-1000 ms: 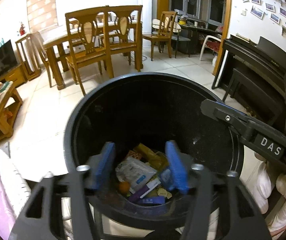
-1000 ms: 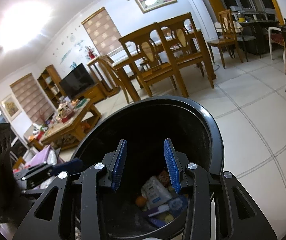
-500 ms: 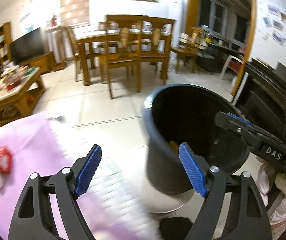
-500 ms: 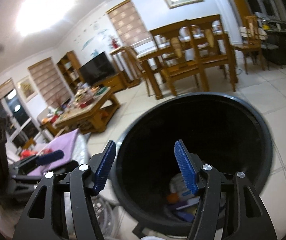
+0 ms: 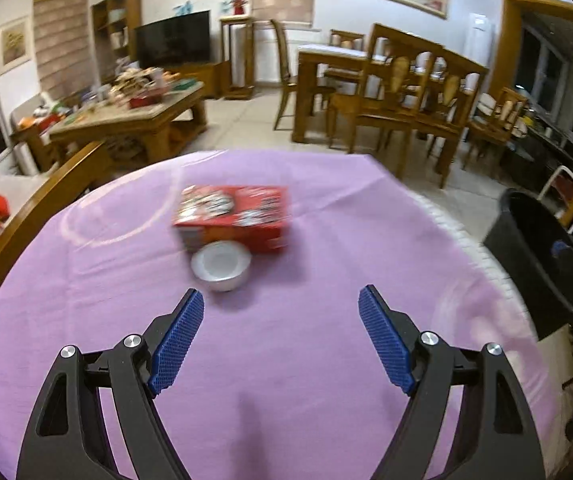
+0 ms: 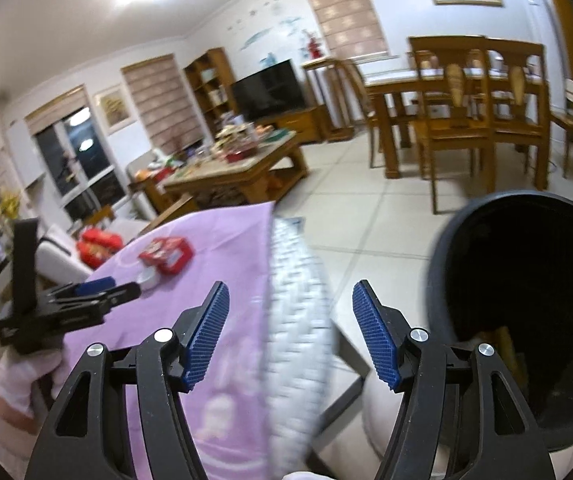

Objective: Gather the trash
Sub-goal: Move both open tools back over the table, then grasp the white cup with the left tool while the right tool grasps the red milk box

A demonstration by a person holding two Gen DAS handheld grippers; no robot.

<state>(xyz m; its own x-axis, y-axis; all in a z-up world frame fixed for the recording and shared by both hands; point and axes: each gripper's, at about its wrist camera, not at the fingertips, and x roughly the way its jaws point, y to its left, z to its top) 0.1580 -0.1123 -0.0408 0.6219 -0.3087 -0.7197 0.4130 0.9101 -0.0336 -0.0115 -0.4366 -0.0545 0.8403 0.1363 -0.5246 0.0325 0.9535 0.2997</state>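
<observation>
A red box (image 5: pixel 232 216) lies on the purple tablecloth (image 5: pixel 286 360), with a small white cup (image 5: pixel 221 265) just in front of it. My left gripper (image 5: pixel 282 340) is open and empty, above the cloth short of the cup. The box (image 6: pixel 166 254) and cup (image 6: pixel 148 278) also show far left in the right wrist view. My right gripper (image 6: pixel 288 336) is open and empty, over the table's edge beside the black trash bin (image 6: pixel 526 320). The bin (image 5: pixel 534 248) stands right of the table.
A white woven mat (image 6: pixel 298 340) hangs at the table's edge. A wooden armrest (image 5: pixel 26 220) runs along the table's left. A cluttered coffee table (image 5: pixel 126 120) and dining chairs (image 5: pixel 406 108) stand on the tiled floor beyond.
Both grippers swung left, away from over the bin and toward the purple table. Both opened wider. The box and cup came into view.
</observation>
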